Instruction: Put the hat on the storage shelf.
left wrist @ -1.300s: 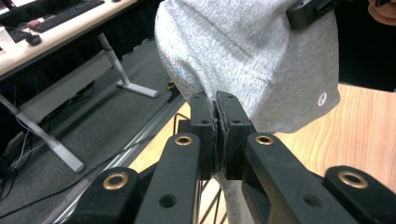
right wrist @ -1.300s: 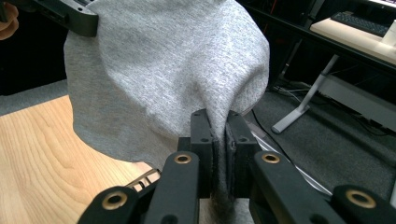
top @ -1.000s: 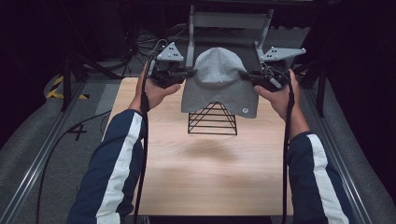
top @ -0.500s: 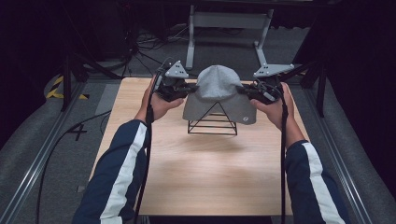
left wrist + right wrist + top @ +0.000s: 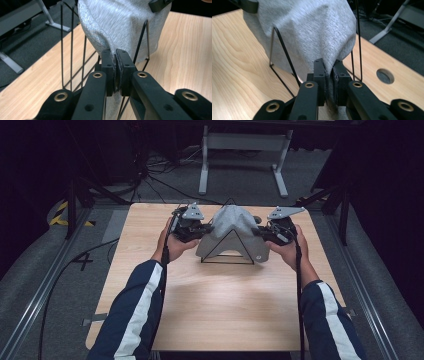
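Over the wire stand (image 5: 227,245), the grey beanie (image 5: 230,227), pinched at opposite hem edges by left gripper (image 5: 200,229) and right gripper (image 5: 261,233), should be drawn down evenly.

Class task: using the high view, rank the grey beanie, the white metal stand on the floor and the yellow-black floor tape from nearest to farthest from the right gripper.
1. Grey beanie, clamped in the right gripper.
2. White metal stand, behind the table.
3. Yellow-black floor tape, far left.

Light wooden table (image 5: 220,300), black wire stand (image 5: 227,247) standing on it between the left gripper (image 5: 196,227) and right gripper (image 5: 267,232)
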